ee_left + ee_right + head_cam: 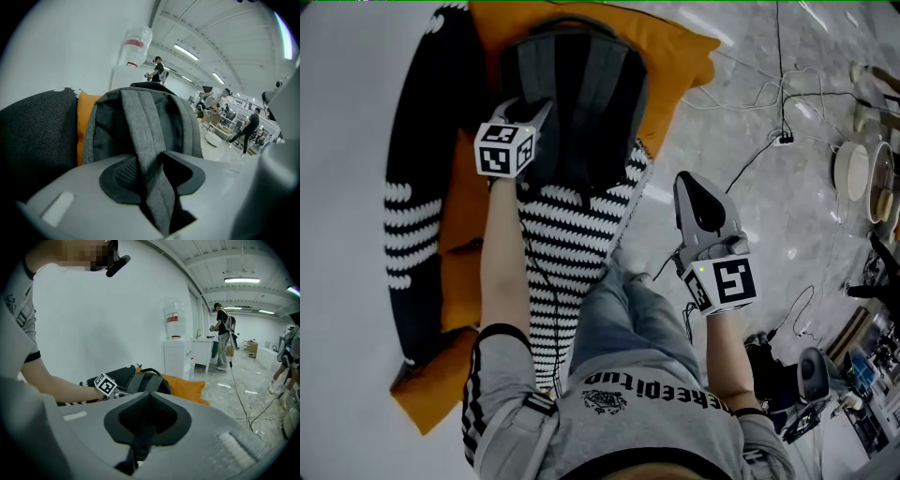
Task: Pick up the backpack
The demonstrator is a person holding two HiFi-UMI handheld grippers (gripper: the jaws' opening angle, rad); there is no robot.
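A dark grey backpack (581,94) lies straps-up on an orange cushion (675,56), and I see it again in the right gripper view (147,380). My left gripper (546,108) is at the backpack's lower left. In the left gripper view its jaws (157,164) are closed on one grey shoulder strap (140,122), which runs up between the pads. My right gripper (686,183) hangs over the floor to the right of the backpack, apart from it. Its jaws (147,401) are shut with nothing between them.
A black-and-white patterned cushion (412,225) lies to the left of the backpack and a striped one (572,234) below it. Cables (769,94) cross the marble floor on the right, near white dishes (853,169). A water dispenser (176,348) stands by the wall. A person (225,333) stands further back.
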